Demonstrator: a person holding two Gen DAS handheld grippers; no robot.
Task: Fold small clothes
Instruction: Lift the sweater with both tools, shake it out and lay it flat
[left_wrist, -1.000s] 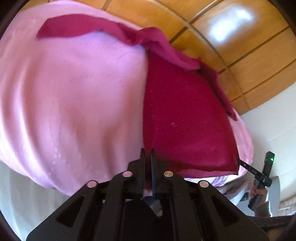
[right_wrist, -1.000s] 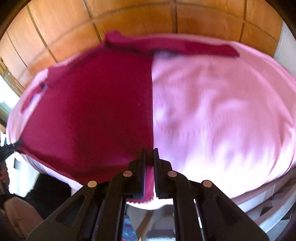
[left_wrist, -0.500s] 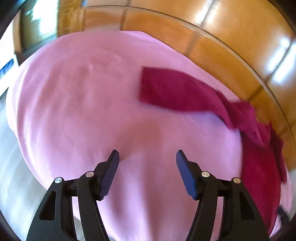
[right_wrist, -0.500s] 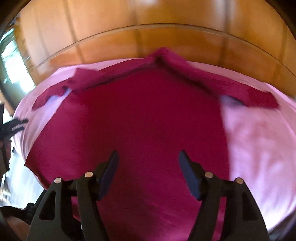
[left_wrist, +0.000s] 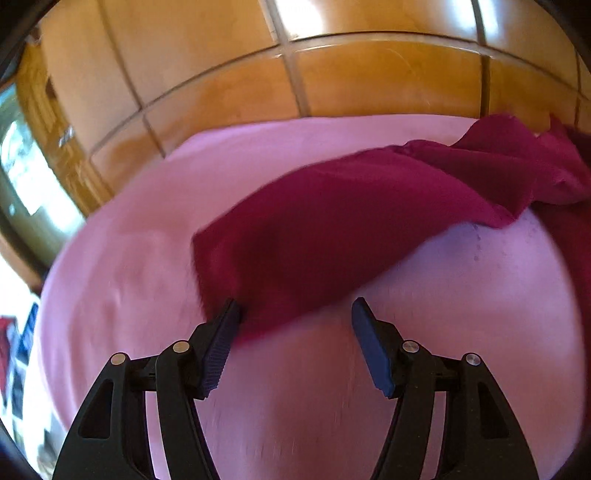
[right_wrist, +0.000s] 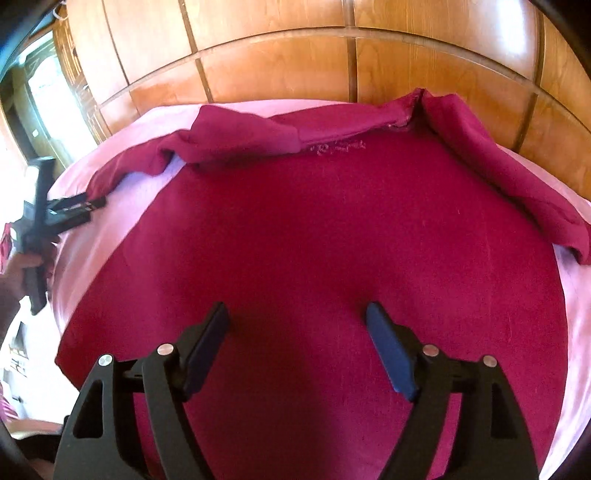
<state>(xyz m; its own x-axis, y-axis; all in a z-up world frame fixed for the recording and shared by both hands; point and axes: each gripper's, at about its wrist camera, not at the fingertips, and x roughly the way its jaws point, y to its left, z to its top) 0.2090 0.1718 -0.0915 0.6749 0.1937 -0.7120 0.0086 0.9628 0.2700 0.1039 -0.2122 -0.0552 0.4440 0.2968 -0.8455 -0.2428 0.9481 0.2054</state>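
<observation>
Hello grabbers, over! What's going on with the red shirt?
Left gripper open at the sleeve end. Right gripper open over the shirt body. Shirt flat on pink cover. Nothing in the way.

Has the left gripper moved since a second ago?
Yes. The left gripper let go of the red shirt's hem, its jaws just opened, and swung along the pink sheet to the sleeve end.

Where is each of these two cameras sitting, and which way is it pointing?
Left wrist: rides on the left gripper, looking down along its open fingers at a sleeve of the dark red garment on the pink sheet.
Right wrist: rides on the right gripper, angled down over the garment's spread body; its open fingers show, and at the far left a hand holding the other gripper.
Shared: the same garment, sheet and the wooden panelling behind.
</observation>
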